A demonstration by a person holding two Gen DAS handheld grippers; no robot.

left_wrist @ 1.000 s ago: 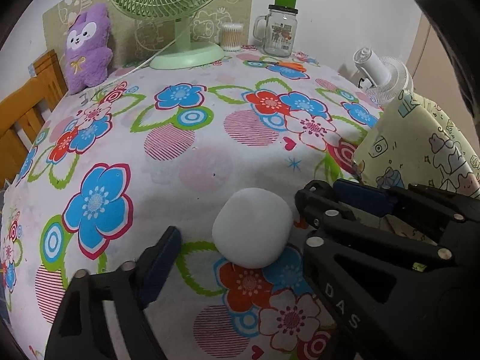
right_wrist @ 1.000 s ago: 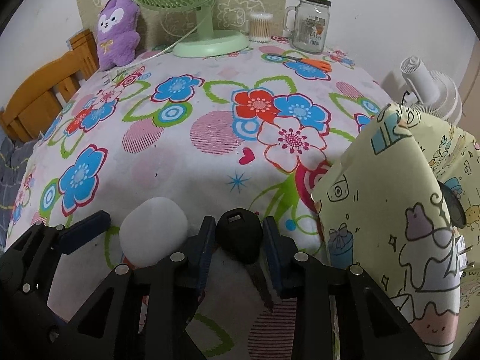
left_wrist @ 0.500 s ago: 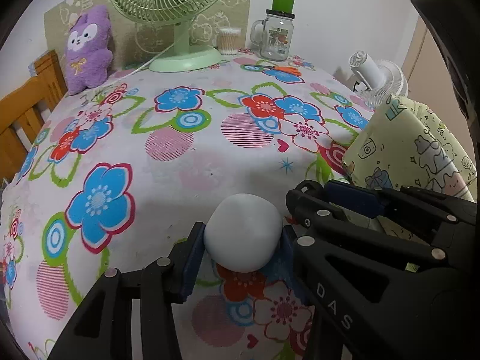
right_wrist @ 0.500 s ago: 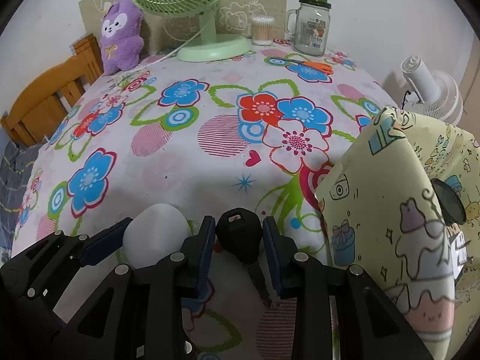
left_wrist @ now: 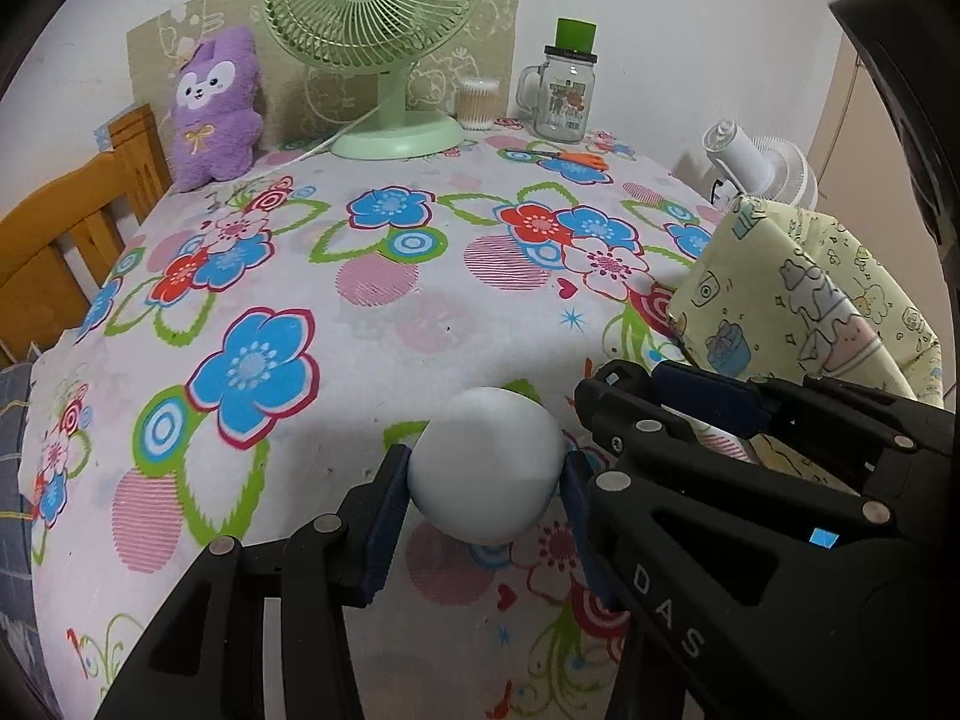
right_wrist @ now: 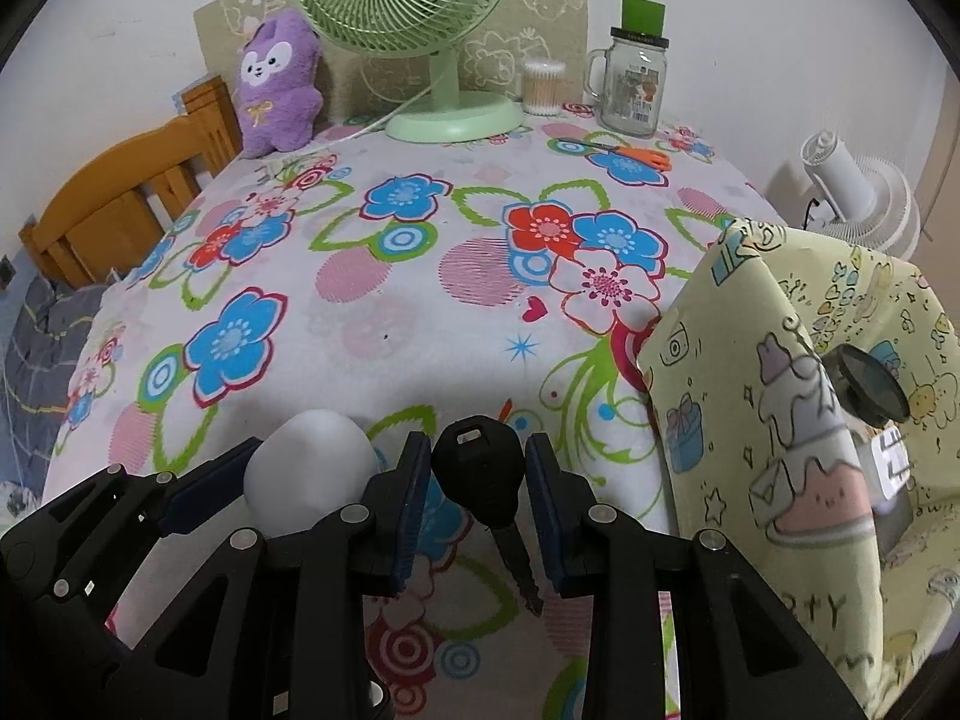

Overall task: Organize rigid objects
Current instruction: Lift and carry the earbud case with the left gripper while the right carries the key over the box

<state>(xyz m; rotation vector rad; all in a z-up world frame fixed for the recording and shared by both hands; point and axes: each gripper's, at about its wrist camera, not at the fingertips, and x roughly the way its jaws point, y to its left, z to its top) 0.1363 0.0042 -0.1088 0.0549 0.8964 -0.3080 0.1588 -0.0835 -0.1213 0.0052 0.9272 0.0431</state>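
While the left wrist view is looking down its own fingers, the left gripper (left_wrist: pixel 486 489) is clamping the white ball (left_wrist: pixel 487 465) between both blue pads (left_wrist: pixel 384 516): pads are pressing on opposite sides at about its widest part, and the ball is sitting near the fingertips, bulging forward past them. Floral tablecloth (left_wrist: pixel 372 348) is showing underneath; can't tell from this view if the ball is touching it. Right gripper (left_wrist: pixel 708 402) is sitting just beside, to the right of the ball, in front of the yellow cartoon-print bag (left_wrist: pixel 792 312). At the far end of the table: green fan (left_wrist: pixel 384 30), purple plush (left_wrist: pixel 213 108), glass jar (left_wrist: pixel 561 96), orange scissors (left_wrist: pixel 564 157).

Right wrist view: right gripper (right_wrist: pixel 479 474) is squeezing the black key (right_wrist: pixel 480 471) by its head, pads closed tight on both sides. Key head is sitting between the fingertips, blade (right_wrist: pixel 519 564) pointing back toward the camera, tilted slightly right. Left gripper (right_wrist: pixel 312 480) is directly to the left, fingers nearly touching the right one's, white ball (right_wrist: pixel 312 471) wedged in its grip. Yellow bag (right_wrist: pixel 798 432) is standing close on the right, its dark opening facing this gripper.
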